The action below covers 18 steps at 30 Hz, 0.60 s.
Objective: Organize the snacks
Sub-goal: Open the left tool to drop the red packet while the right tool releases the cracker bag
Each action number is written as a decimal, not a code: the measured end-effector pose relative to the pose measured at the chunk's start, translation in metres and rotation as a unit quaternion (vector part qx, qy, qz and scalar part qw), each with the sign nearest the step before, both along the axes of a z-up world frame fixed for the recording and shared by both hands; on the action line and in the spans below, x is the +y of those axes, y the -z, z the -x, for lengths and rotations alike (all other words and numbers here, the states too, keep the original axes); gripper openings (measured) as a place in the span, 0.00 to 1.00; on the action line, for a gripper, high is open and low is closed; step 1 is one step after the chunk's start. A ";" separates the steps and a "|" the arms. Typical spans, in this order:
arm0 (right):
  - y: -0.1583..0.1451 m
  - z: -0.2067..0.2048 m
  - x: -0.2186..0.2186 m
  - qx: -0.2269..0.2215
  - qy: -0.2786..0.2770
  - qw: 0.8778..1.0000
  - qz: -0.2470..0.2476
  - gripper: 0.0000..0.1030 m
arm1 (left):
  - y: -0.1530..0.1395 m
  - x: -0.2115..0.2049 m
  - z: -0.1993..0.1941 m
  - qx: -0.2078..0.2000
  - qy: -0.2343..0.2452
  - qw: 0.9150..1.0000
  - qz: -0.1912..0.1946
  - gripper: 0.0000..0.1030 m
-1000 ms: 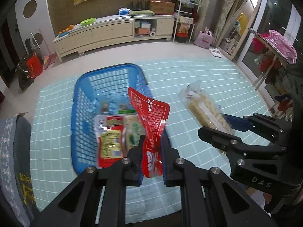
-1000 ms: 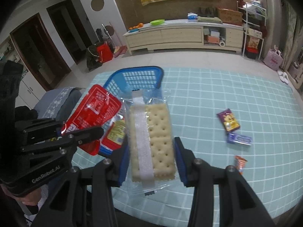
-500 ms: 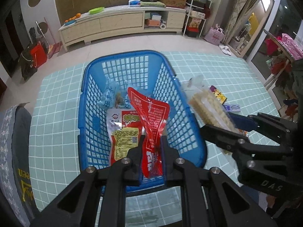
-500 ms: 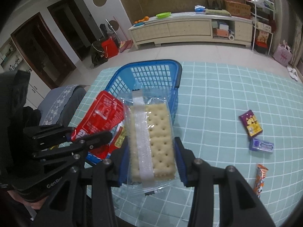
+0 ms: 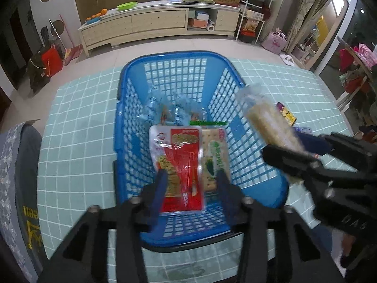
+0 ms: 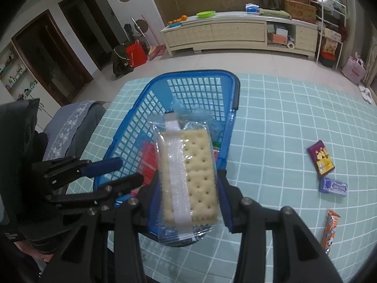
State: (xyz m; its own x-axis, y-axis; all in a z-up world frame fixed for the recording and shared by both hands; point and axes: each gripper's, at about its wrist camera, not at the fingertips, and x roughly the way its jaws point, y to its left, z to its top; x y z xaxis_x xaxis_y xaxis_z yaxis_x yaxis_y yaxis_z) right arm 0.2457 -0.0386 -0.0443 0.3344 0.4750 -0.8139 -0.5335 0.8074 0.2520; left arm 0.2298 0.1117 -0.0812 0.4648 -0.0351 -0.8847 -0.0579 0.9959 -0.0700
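Left gripper (image 5: pixel 190 184) opening above the blue basket (image 5: pixel 256 184), red packet (image 5: pixel 186 179) loose inside. Right gripper (image 6: pixel 188 195) clamps the cracker pack (image 6: pixel 190 176) over the basket's right rim; three snacks (image 6: pixel 320 160) lie toward the tablecloth's right edge.

Blue mesh basket (image 5: pixel 122 127) on teal grid cloth, holding red packet (image 5: pixel 186 176) flat atop other pkts. Clear cracker pack (image 6: pixel 188 176) upright over basket's near right rim. Purple pkt (image 6: pixel 320 160), blue pkt (image 6: pixel 333 186), orange stick (image 6: pixel 329 231) lie right.
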 end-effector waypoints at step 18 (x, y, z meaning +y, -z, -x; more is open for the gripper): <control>-0.017 0.014 0.024 -0.013 0.053 0.998 0.032 0.47 | -0.031 0.030 0.029 -0.059 -0.001 0.998 -0.013 0.55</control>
State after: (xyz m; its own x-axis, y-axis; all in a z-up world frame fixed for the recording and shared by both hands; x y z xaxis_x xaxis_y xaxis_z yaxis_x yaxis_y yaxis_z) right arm 0.2321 -0.0144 -0.0270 0.4019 0.3828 -0.8318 -0.4497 0.8738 0.1849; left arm 0.2003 0.1412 -0.0501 0.5667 -0.0124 -0.8239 -0.0531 0.9973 -0.0515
